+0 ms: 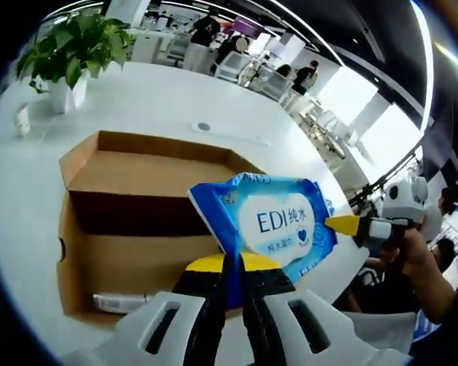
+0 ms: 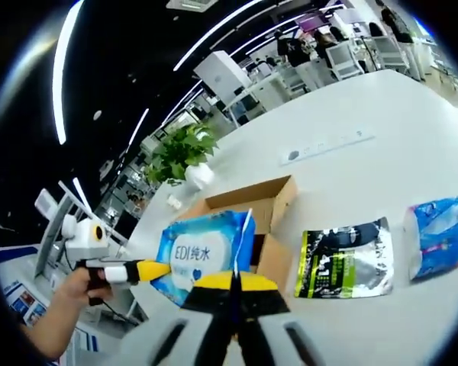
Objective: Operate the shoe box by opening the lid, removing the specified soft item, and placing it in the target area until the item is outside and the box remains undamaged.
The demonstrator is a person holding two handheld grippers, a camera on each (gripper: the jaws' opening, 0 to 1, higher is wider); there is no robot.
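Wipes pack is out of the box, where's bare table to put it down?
Bare table lies past the silver-and-black pouch, between the cardboard box and the recessed strip. More lies beyond the box toward the plant. Crowded: the stretch holding that pouch and the blue bag. Both grippers pinch the wipes pack.

The wipes pack [image 1: 278,225] hides the shoe box's [image 1: 137,221] right side, its small print unreadable, while a pale item [image 1: 122,303] inside the box stays too blurred to identify.
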